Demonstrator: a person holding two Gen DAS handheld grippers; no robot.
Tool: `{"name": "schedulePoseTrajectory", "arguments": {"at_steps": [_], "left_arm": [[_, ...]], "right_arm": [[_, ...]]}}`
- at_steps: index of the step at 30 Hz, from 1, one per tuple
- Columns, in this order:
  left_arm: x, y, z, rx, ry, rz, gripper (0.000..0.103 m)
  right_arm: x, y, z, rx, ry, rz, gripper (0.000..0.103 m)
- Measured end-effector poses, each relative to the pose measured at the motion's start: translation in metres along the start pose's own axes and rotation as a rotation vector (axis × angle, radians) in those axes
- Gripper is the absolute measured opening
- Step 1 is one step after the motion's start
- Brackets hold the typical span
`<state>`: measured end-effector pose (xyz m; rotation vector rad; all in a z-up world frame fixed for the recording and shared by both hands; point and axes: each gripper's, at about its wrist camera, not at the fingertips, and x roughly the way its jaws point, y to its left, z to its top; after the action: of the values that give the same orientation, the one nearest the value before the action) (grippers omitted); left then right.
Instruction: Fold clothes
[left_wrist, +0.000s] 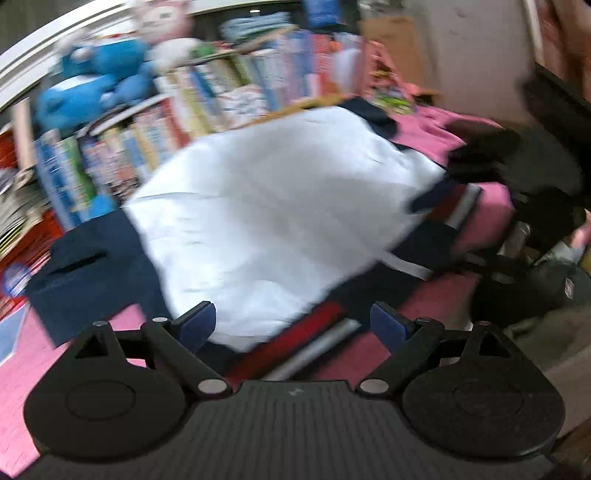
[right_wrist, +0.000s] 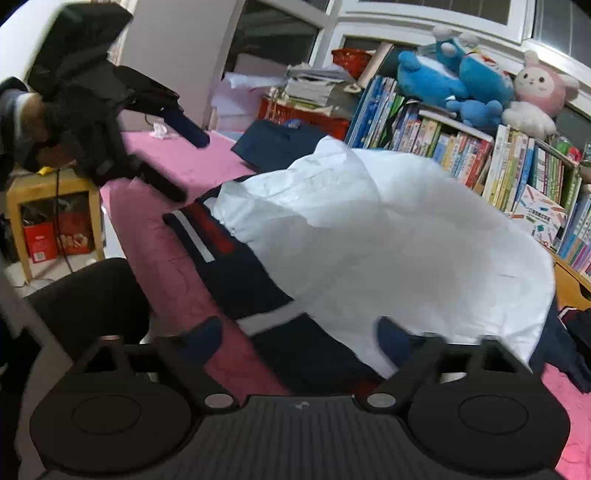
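Observation:
A jacket lies spread inside out on the pink bed cover (right_wrist: 177, 162), showing its white lining (right_wrist: 406, 240) with navy, red and white striped edges (right_wrist: 207, 236). In the left wrist view the same white lining (left_wrist: 280, 214) fills the middle, blurred. My left gripper (left_wrist: 293, 325) stands open just over the jacket's near edge, with nothing pressed between its blue pads. My right gripper (right_wrist: 299, 339) is open too, its pads above the navy hem and the rim of the white lining. The left gripper (right_wrist: 184, 162) also shows at the jacket's far corner, jaws apart.
A folded navy garment (right_wrist: 280, 144) lies on the bed past the jacket. A bookshelf (right_wrist: 480, 155) with plush toys (right_wrist: 461, 81) on top borders the bed. A wooden stool (right_wrist: 48, 192) and a dark chair (right_wrist: 92, 295) stand beside the bed.

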<state>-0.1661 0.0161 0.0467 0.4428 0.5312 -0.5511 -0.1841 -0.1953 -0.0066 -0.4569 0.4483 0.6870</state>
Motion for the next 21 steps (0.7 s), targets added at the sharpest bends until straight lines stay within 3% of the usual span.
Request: {"name": "schedulePoseTrajectory", "arguments": {"at_steps": [5,7,10,12,15,18,21], "left_arm": [[0.019,-0.013,0.0,0.024,-0.02,-0.017,0.093],[0.032,-0.018,0.002,0.044,-0.016,0.063,0.093],[0.056,-0.015,0.006,0.057,0.004,0.252,0.093],[0.065,0.0,0.011,-0.016,0.002,0.307,0.093],[0.067,0.027,0.018,-0.162,-0.007,0.323,0.092],[0.058,0.044,0.02,-0.241,-0.036,0.317,0.092],[0.038,0.047,0.018,-0.27,-0.09,0.185,0.092]], "right_arm": [[0.013,-0.005,0.015,0.066,-0.009,-0.069,0.069],[0.011,-0.01,0.018,0.094,-0.024,-0.103,0.068],[0.008,-0.02,0.019,0.149,-0.037,-0.149,0.068],[0.001,-0.026,0.016,0.199,-0.063,-0.11,0.069],[-0.009,-0.019,0.01,0.169,-0.088,-0.001,0.083],[-0.002,0.005,0.003,0.008,-0.033,-0.036,0.085],[0.01,0.016,-0.002,-0.055,0.003,-0.085,0.081]]}}
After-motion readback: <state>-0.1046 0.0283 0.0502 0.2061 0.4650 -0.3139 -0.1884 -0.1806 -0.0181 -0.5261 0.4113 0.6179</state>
